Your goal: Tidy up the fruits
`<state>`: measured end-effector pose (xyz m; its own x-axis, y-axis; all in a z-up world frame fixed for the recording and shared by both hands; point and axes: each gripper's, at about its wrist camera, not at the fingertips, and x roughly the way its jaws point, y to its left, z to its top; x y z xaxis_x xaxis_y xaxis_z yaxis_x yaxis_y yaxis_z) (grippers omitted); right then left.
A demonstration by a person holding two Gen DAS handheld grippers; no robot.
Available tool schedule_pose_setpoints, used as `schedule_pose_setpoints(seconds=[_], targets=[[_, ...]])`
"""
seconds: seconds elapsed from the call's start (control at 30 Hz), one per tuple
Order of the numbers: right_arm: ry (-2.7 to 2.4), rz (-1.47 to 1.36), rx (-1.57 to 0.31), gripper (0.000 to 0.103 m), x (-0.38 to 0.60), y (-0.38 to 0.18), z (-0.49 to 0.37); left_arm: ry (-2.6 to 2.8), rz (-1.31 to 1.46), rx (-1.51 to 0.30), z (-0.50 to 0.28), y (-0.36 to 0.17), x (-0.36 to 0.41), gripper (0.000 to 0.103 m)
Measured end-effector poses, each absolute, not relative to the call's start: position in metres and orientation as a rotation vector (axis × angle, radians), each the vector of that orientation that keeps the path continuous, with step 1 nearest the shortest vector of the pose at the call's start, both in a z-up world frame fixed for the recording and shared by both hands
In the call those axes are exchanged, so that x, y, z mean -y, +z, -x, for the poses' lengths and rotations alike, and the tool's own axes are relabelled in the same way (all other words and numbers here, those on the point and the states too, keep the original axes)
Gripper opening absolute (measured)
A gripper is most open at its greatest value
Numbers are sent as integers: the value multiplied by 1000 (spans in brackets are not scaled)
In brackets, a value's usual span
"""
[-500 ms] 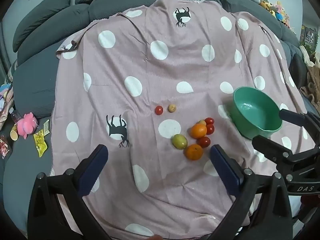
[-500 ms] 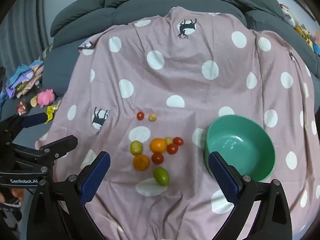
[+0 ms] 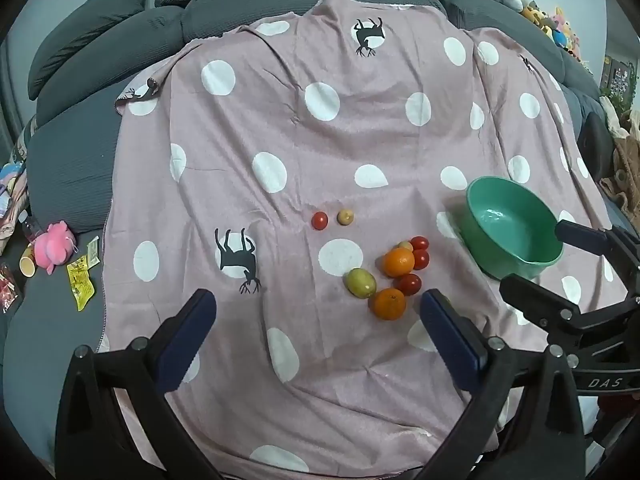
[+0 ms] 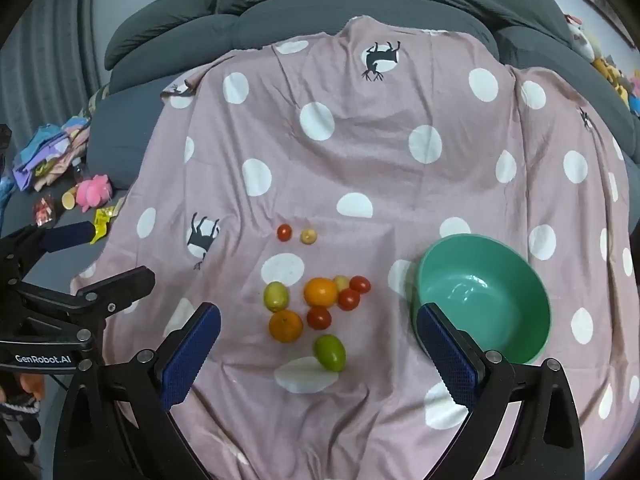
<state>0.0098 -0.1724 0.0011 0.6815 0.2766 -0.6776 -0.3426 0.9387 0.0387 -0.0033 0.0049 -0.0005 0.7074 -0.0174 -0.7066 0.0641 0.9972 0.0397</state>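
the left hand-held gripper (image 3: 318,330) and the right hand-held gripper (image 4: 318,342) both hang wide open, grasping nothing. the fruits (image 4: 316,304) lie in a bunch on the spotty pink cloth (image 4: 360,160), beside the green bowl (image 4: 486,296), which looks empty. two small ones, maybe tomatoes (image 4: 296,234), sit apart.

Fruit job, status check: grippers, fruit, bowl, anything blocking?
Left gripper and right gripper open, holding nothing. Fruit cluster loose on spotted cloth, none in green bowl yet. Nothing in the way.
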Motion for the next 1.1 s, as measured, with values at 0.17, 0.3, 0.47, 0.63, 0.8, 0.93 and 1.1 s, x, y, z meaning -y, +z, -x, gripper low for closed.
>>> schedule_pose_setpoints(seconds=[0.17, 0.3, 0.47, 0.63, 0.8, 0.93, 1.1], targets=[[347, 93, -745, 100, 173, 1, -10, -43, -61, -787, 4, -1, -5, 102], [347, 94, -745, 100, 173, 1, -9, -47, -58, -788, 4, -2, -6, 102], [346, 89, -745, 99, 172, -1, -8, -47, -59, -789, 5, -3, -6, 102], [346, 90, -745, 100, 171, 0, -9, -48, -57, -789, 5, -3, -6, 102], [343, 90, -744, 100, 170, -1, -9, -47, -57, -789, 5, -3, -6, 102], [342, 87, -743, 100, 170, -3, -8, -48, -56, -790, 5, -3, -5, 102], [345, 89, -745, 100, 169, -5, -8, -47, -59, -793, 5, -6, -3, 102]])
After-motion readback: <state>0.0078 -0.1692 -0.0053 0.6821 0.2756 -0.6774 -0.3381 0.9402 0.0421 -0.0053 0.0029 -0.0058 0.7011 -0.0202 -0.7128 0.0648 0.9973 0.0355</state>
